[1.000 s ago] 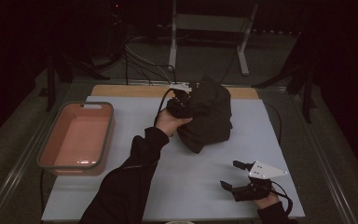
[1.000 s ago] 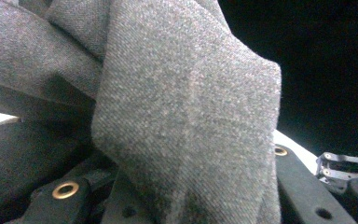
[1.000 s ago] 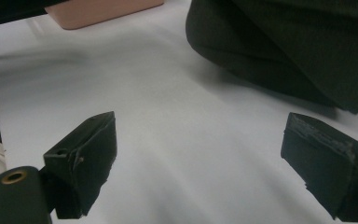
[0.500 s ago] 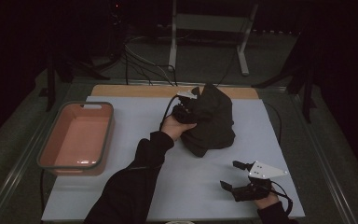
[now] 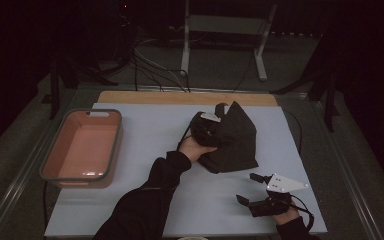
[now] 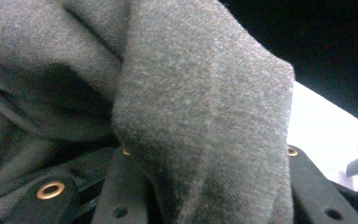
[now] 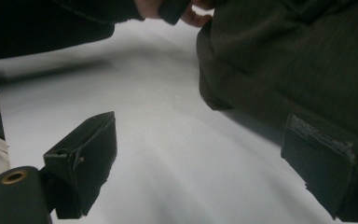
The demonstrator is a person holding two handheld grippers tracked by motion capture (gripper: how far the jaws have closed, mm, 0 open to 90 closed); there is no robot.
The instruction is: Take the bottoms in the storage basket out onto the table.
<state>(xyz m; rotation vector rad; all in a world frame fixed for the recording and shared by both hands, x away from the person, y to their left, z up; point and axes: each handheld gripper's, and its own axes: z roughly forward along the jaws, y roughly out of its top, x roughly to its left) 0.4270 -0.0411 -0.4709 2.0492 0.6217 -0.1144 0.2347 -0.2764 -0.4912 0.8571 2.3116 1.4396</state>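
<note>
Garment: a dark grey cloth garment (image 5: 232, 137) sits bunched in a heap on the white table (image 5: 145, 125), toward its far middle, well apart from the pink tub (image 5: 82, 145) at the left.
Left gripper: the left gripper (image 5: 207, 127) is pushed into the heap's left side. Earlier frames are given, so it can be said that its jaws have just been opening a little; in the left gripper view a thick fold (image 6: 205, 135) lies between them, draped over the jaws, and whether the pads press it cannot be told.
Right gripper: the right gripper (image 5: 252, 189) rests low near the table's near right edge, jaws spread wide with nothing between them, close to the heap but apart from it.
Handling: judged soft, limp and light; it will sag and slide out of shape, not break. A thick fold or hem looks the best place to pinch.
High view: gives the whole layout, tub and both hands.
Left gripper view: gives the weave and fold close up.
Right gripper view: gives the heap's lower edge (image 7: 242, 100) on the table.
</note>
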